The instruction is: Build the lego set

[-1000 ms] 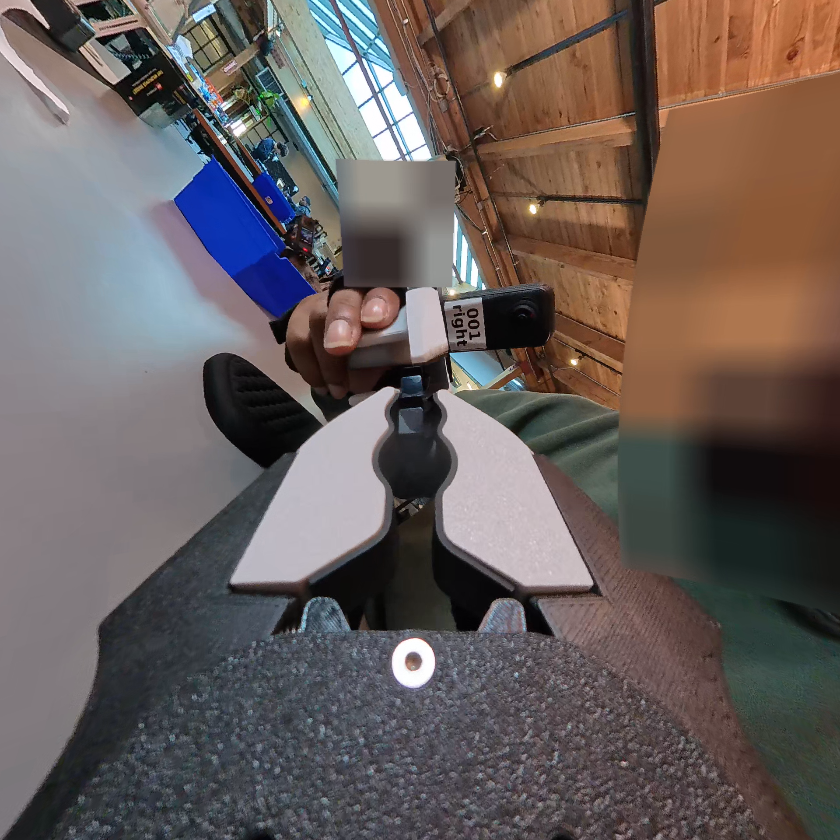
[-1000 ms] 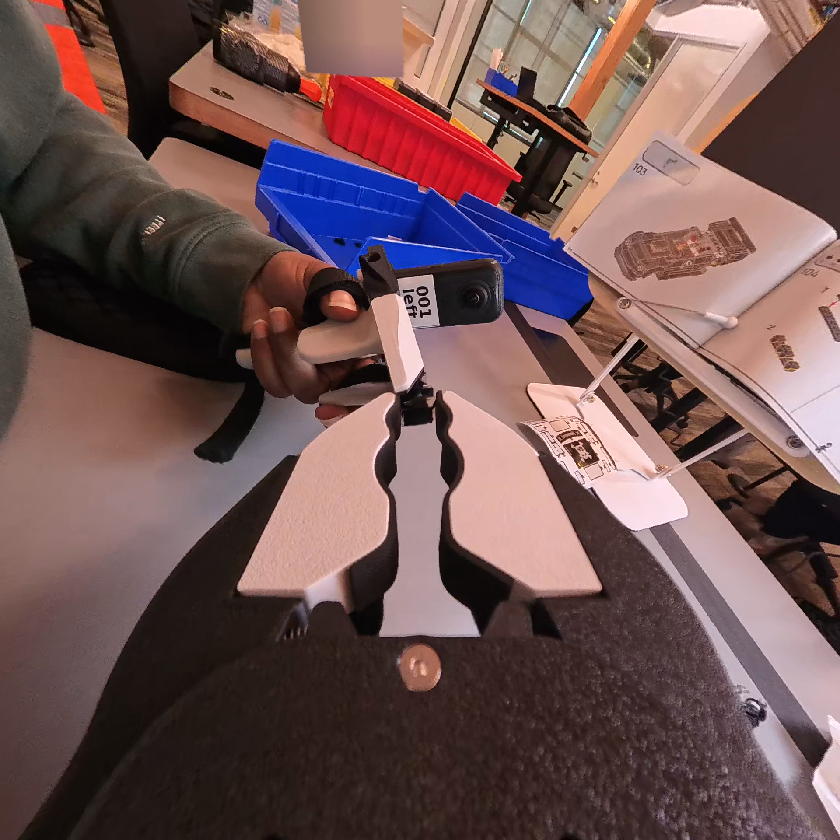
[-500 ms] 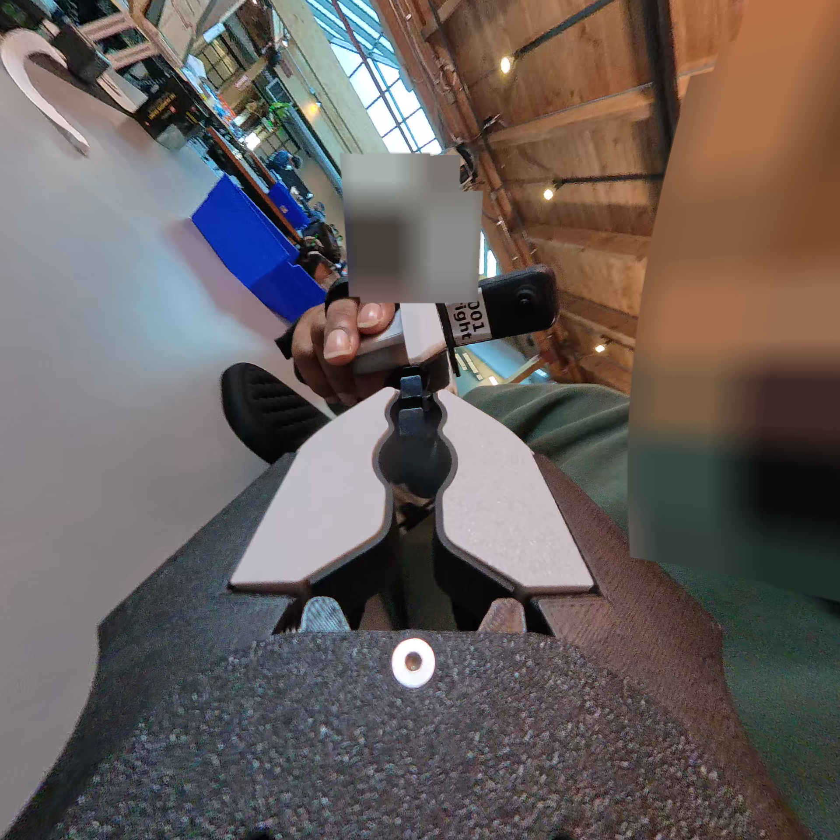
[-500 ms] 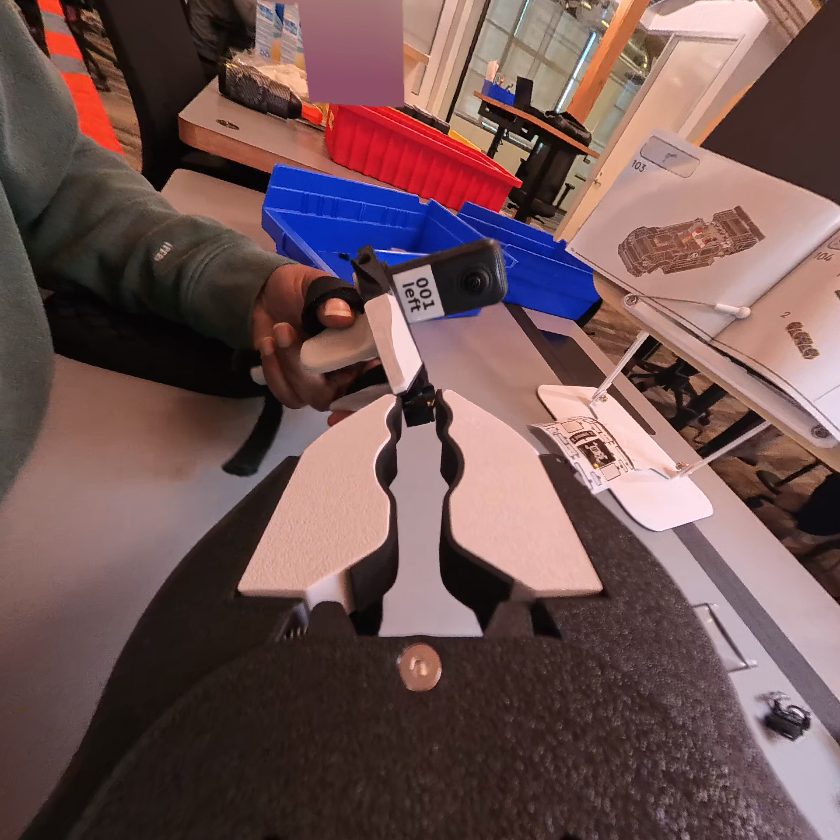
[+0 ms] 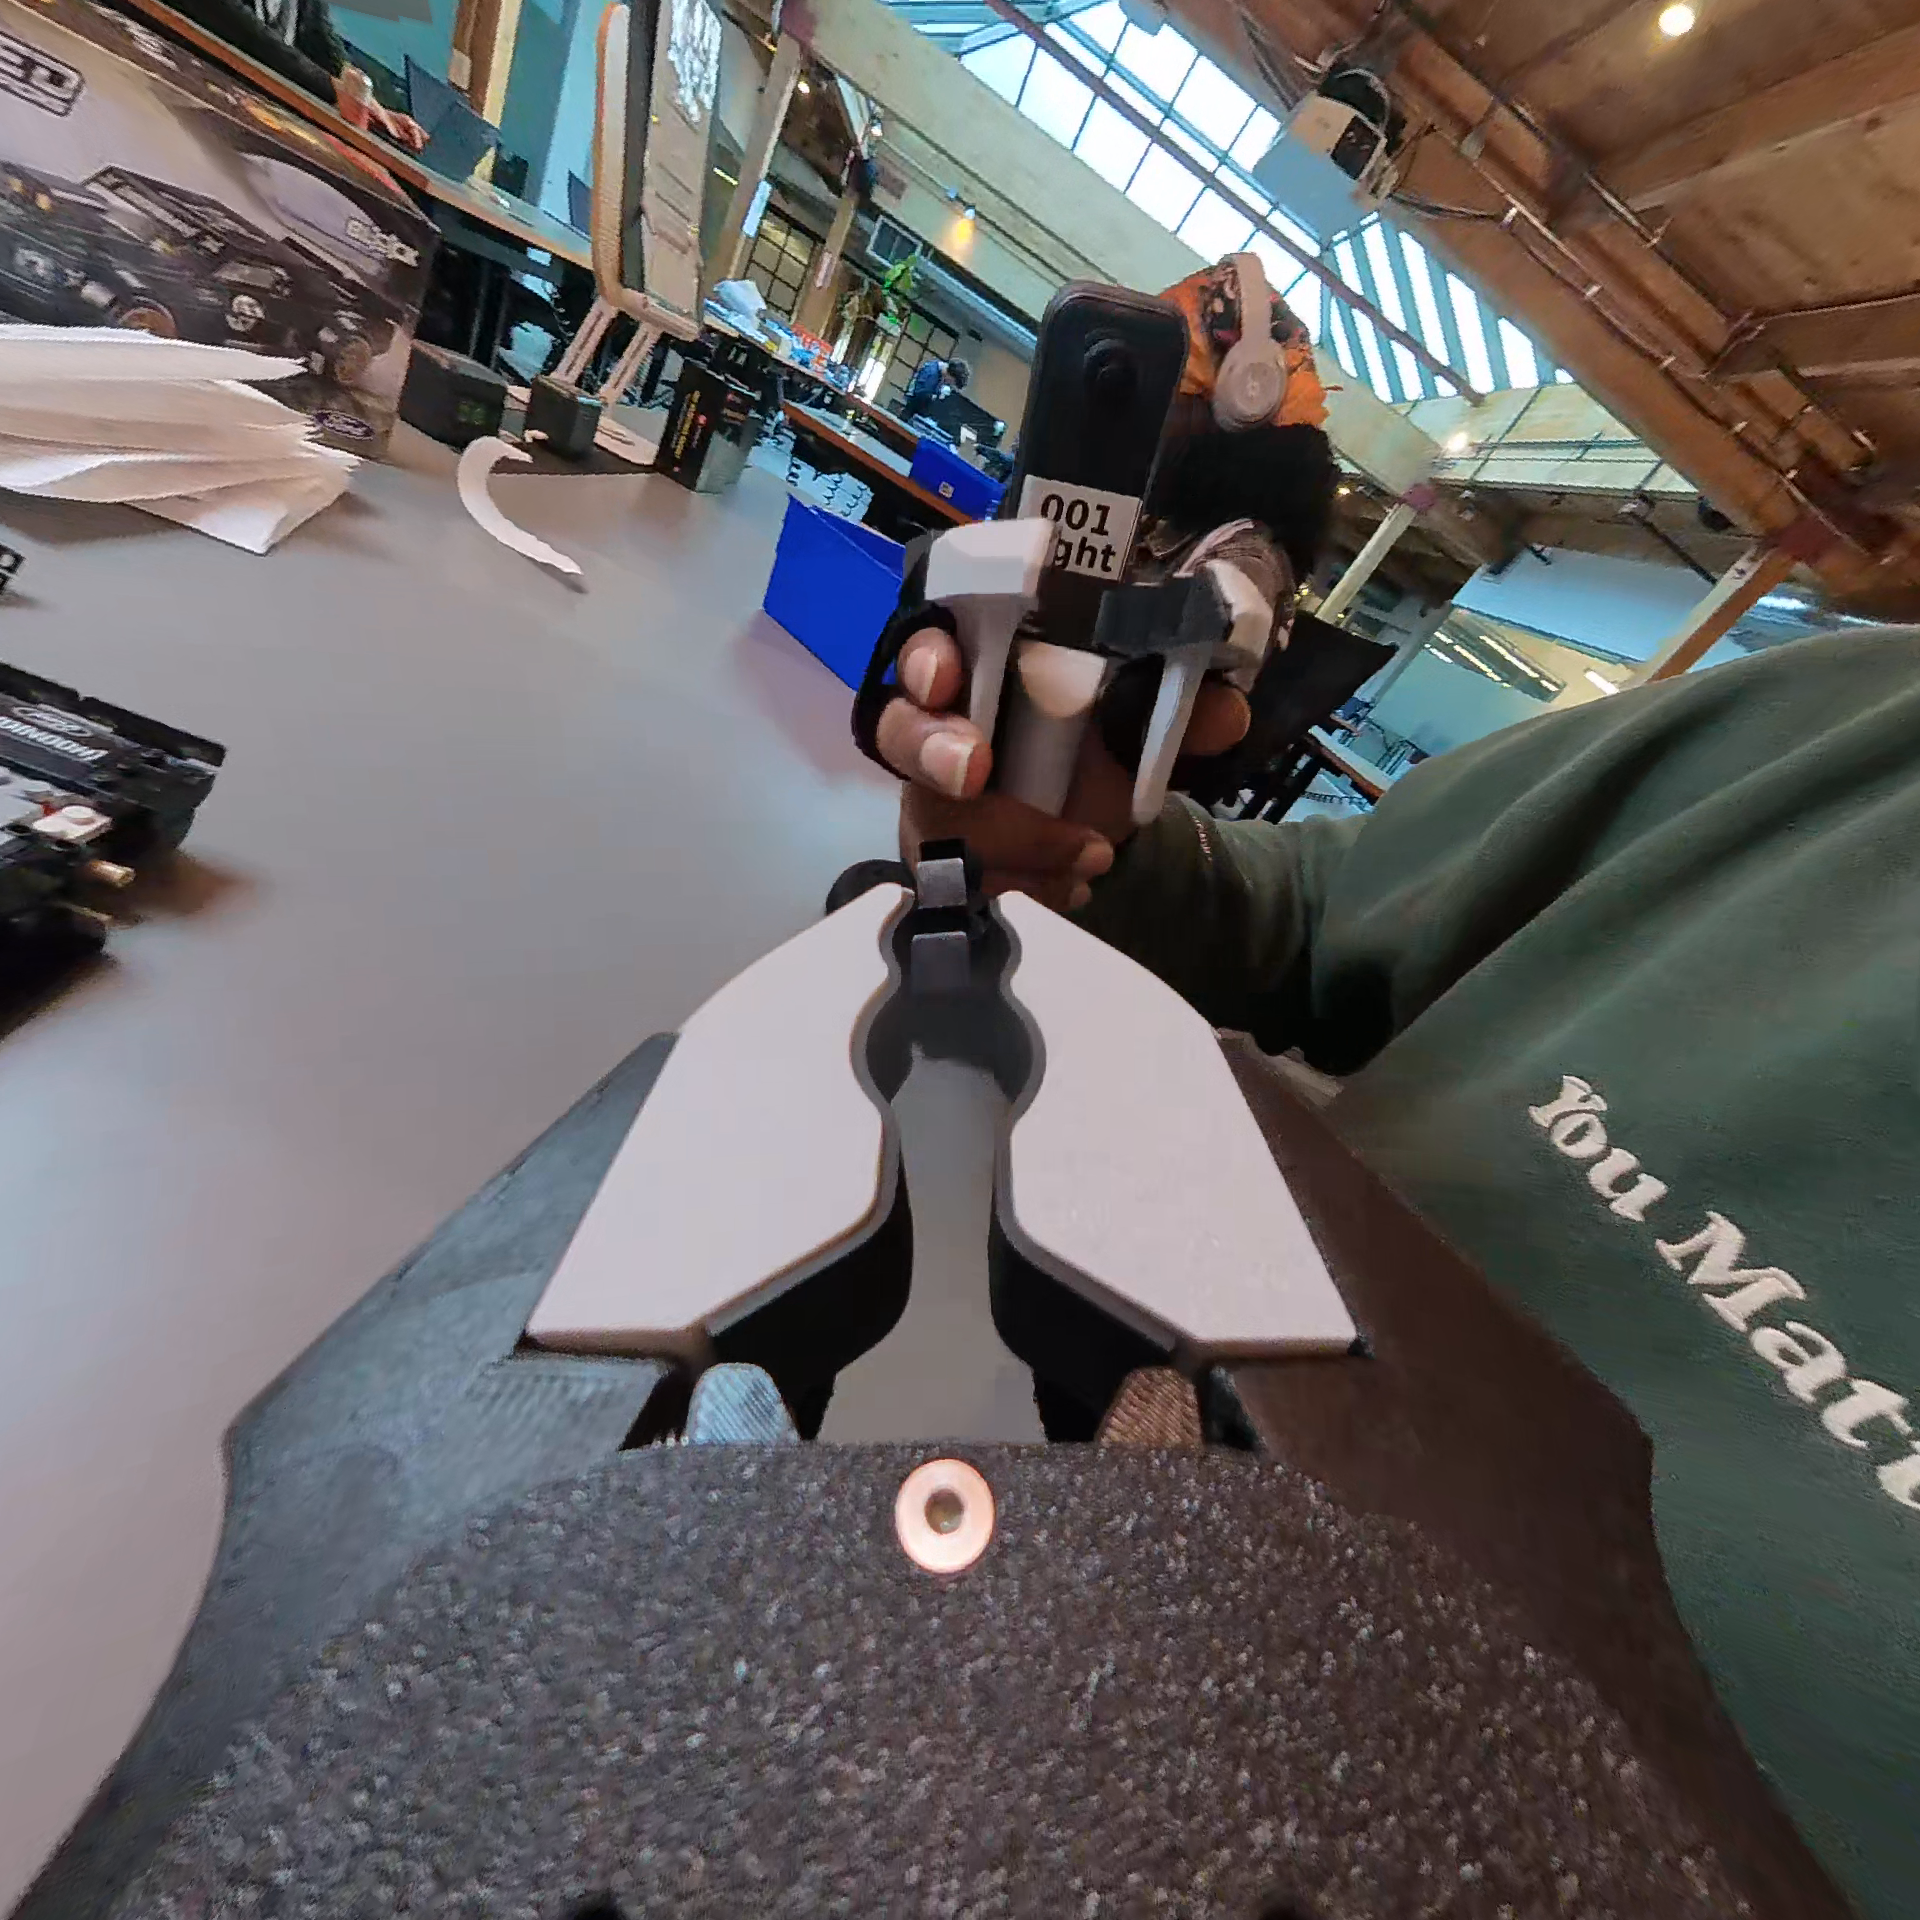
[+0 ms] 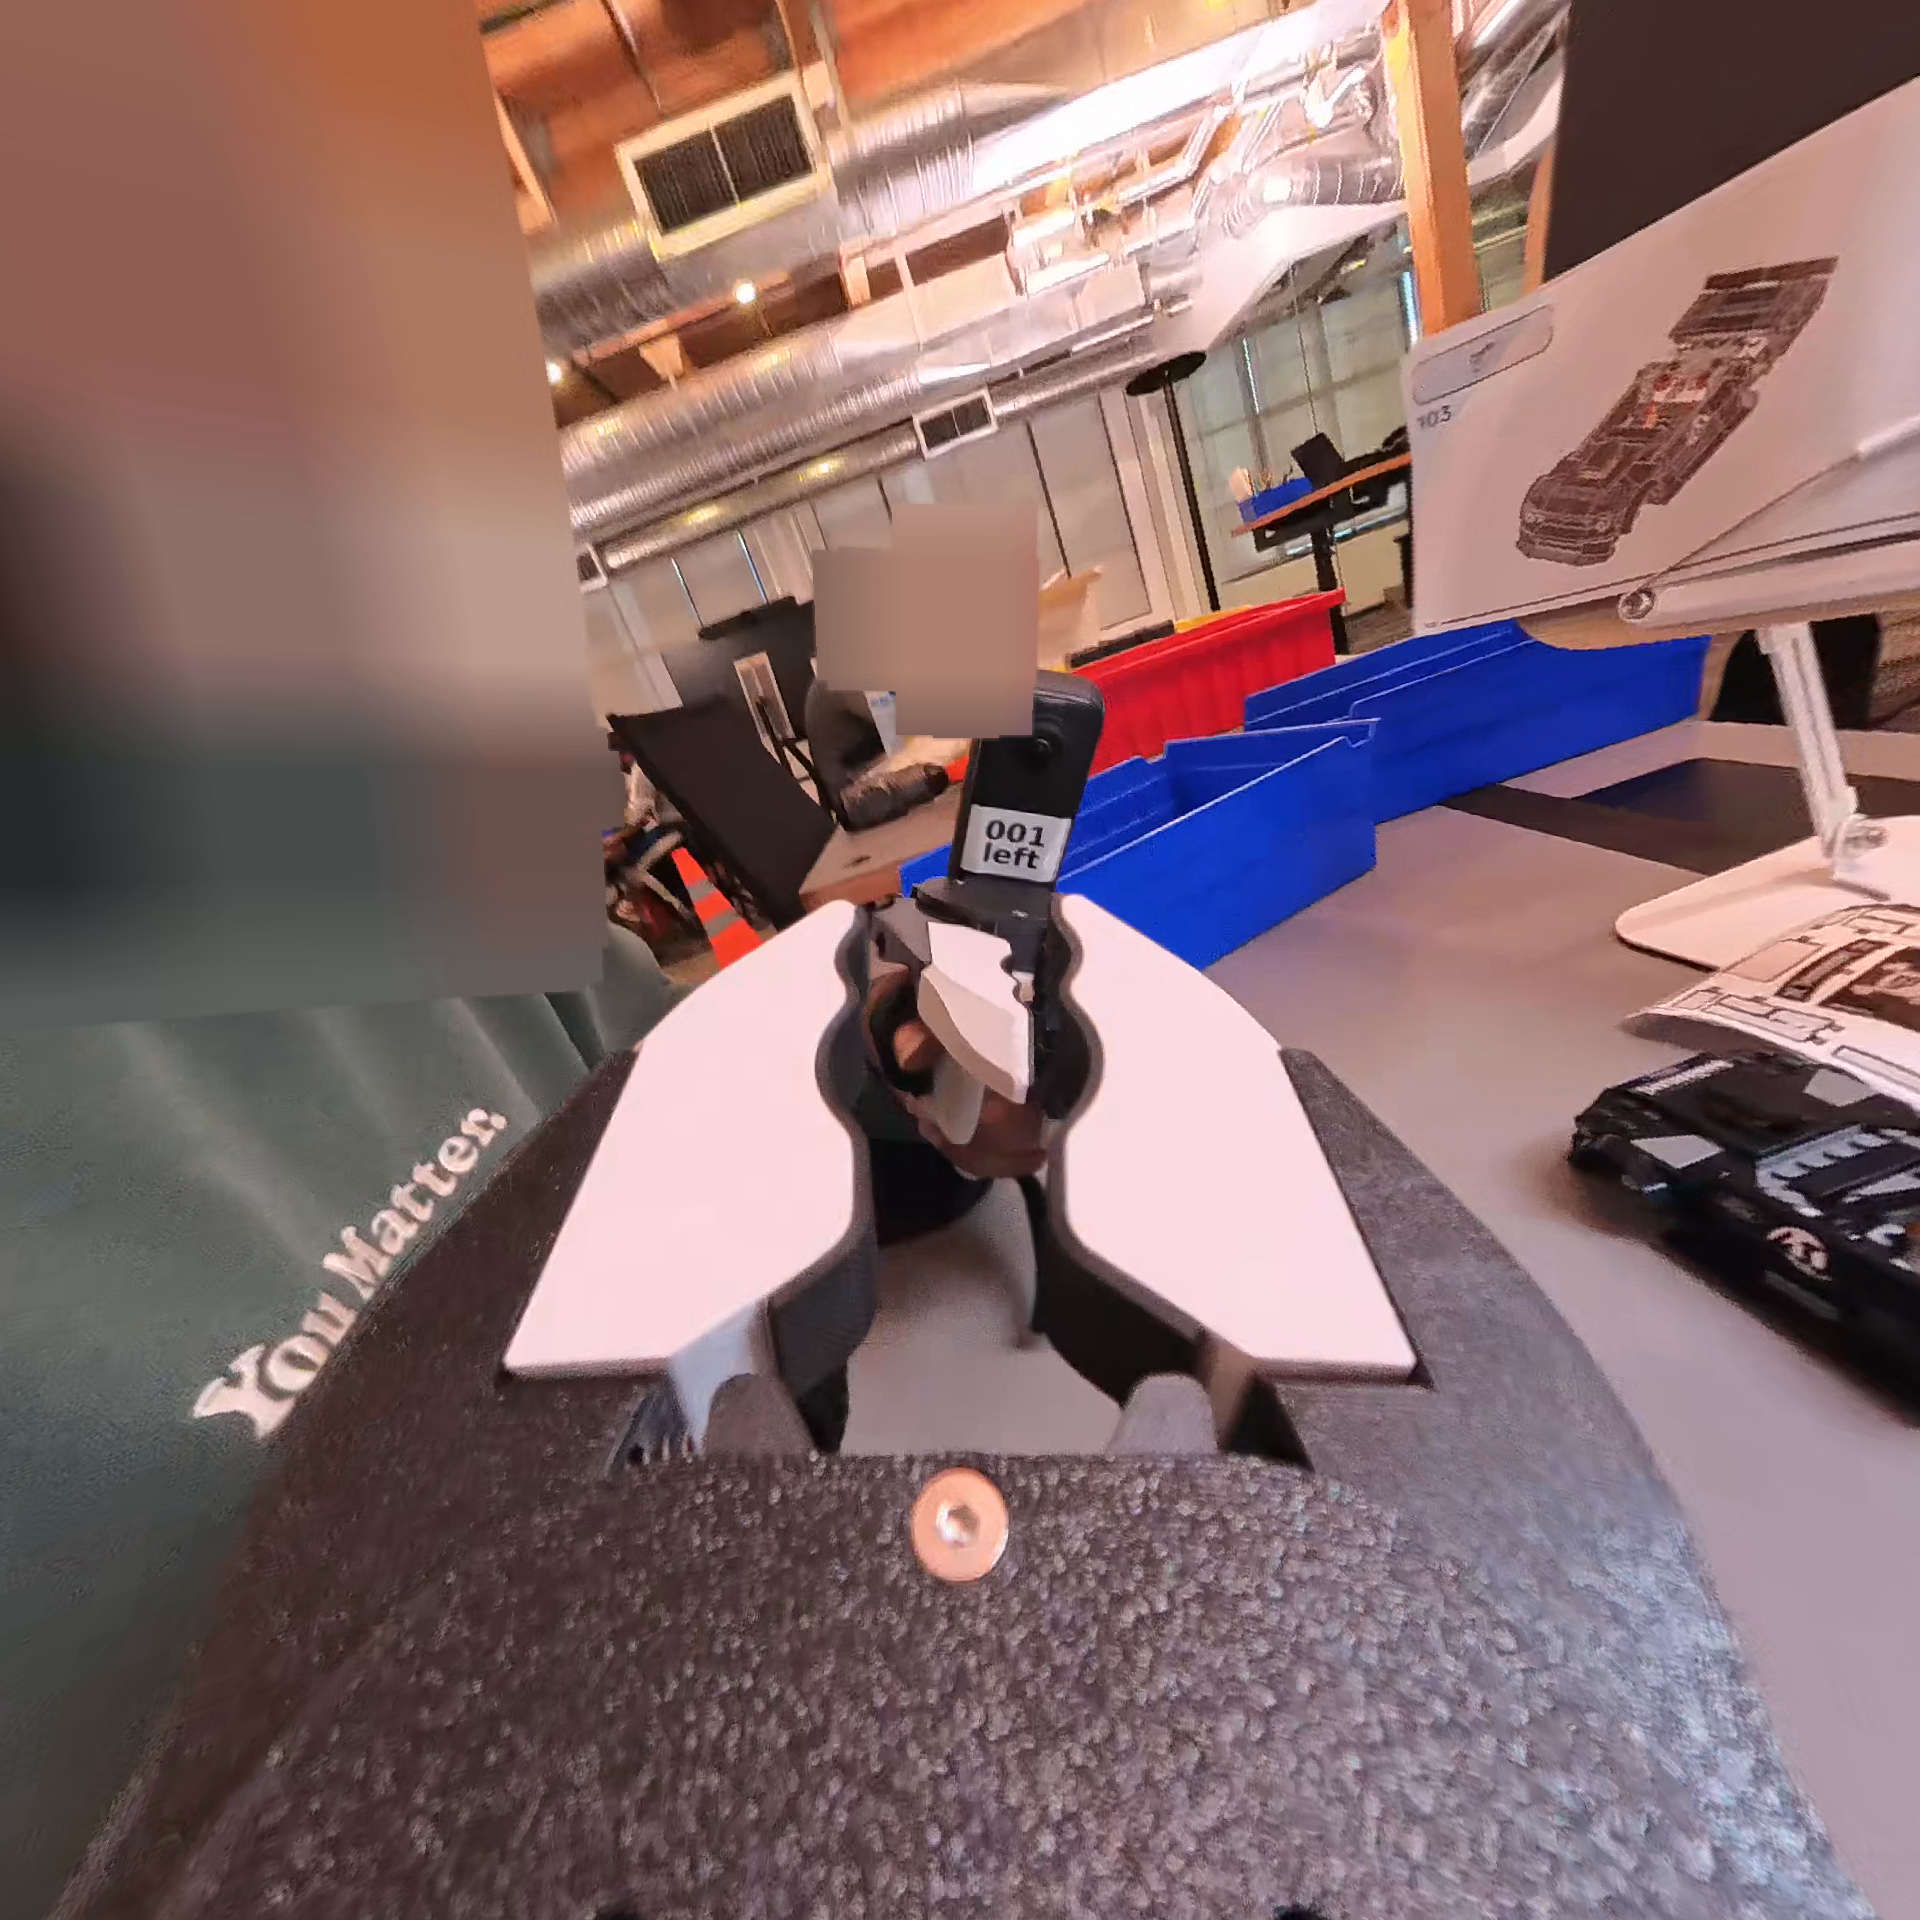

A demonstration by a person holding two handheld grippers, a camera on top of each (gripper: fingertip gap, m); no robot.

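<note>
We hold small dark grey lego piece [image 5: 940, 914] pinched at tips of left gripper [image 5: 943, 925], up off grey table [image 5: 468, 852]. Right gripper [image 6: 951, 971] narrow; whether it grips anything, we cannot tell. Black lego car [image 6: 1756, 1164] sits right of right fingers.

Risk: tip-only pinch, piece could twist, drop. Grippers close together, could knock. Blue bins [image 6: 1226, 842] beyond fingers; open table below.

Open grey table between clutter

Bare table [image 5: 436, 727] lies ahead; the black toy car [image 6: 1766, 1164] and paper sheet [image 6: 1808, 977] crowd one side, blue bins [image 6: 1278, 842] block the far edge.
</note>
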